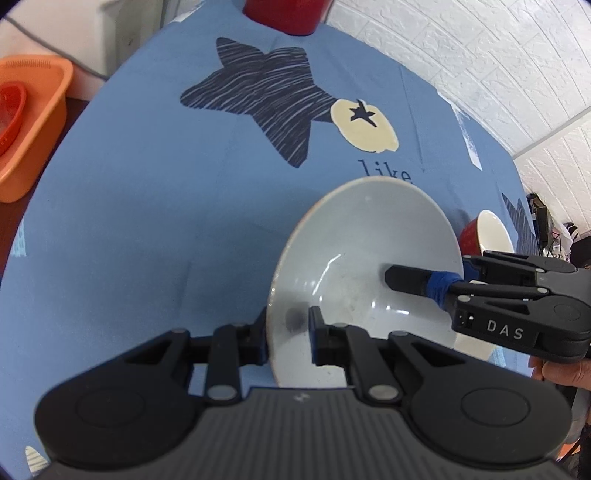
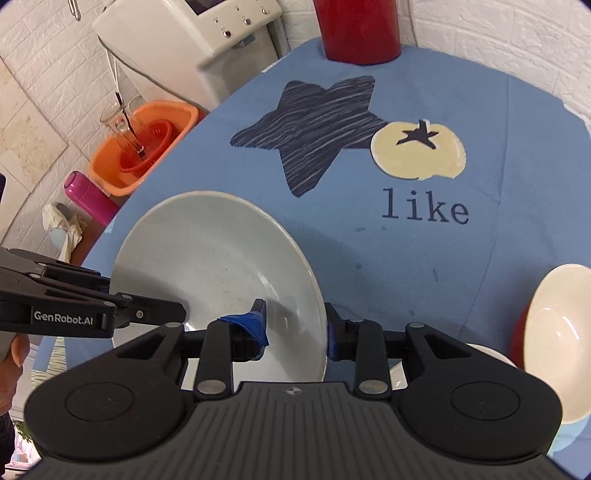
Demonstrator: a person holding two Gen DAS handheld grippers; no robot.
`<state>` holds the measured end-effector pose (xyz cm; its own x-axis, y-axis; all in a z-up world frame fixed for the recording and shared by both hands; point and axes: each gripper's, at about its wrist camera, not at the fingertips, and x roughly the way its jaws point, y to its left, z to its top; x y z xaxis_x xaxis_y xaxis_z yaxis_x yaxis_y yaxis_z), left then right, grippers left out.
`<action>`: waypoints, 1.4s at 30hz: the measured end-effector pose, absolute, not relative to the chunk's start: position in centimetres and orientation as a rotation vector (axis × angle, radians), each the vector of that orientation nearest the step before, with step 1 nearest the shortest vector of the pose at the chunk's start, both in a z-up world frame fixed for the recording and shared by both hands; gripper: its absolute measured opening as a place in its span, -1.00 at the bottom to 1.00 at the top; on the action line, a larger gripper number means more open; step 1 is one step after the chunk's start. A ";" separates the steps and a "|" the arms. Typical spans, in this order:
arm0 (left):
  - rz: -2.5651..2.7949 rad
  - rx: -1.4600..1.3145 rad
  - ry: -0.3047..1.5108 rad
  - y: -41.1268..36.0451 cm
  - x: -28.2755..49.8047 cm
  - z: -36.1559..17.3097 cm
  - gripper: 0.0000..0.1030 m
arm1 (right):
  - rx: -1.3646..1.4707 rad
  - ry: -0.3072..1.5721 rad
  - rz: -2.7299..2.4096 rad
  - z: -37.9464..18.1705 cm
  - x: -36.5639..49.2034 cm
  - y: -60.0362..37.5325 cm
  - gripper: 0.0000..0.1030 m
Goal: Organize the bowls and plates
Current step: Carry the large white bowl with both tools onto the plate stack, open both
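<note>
I have the grey plate tipped above the blue tablecloth, pinched at opposite rims. Left gripper straddles the near-left rim, jaws narrowed onto it; right gripper clamps the right rim likewise. Risk as I judge it: glazed rim, thin bite on both sides, so uneven pull from either hand could let it slip and drop. Orange basin sits far left off the table edge, red canister far centre, red bowl close right, in the way of any rightward swing.
</note>
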<state>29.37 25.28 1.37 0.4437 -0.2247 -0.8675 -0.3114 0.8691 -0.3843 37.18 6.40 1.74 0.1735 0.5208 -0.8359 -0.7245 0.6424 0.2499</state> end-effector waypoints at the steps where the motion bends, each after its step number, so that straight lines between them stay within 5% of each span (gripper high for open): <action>1: 0.052 -0.538 1.124 25.0 29.4 1.7 -0.85 | -0.223 1.078 0.889 2.0 37.1 6.3 -0.71; 15: -0.099 -0.416 1.117 15.2 28.5 5.5 -0.85 | -0.176 0.996 0.752 6.5 33.8 -2.5 -0.70; 29: -0.299 -0.370 1.293 1.2 26.1 -0.8 -0.84 | -0.067 1.062 0.524 2.6 27.1 -17.8 -0.63; 42: -0.288 -0.346 1.334 0.9 25.2 -2.9 -0.82 | -0.053 1.135 0.538 -0.7 26.2 -19.1 -0.60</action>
<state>25.16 0.94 -2.85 0.2127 -0.3971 -0.8928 0.0066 0.9143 -0.4051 26.18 -19.14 -0.74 0.3100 0.3808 -0.8711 -0.4338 0.8720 0.2268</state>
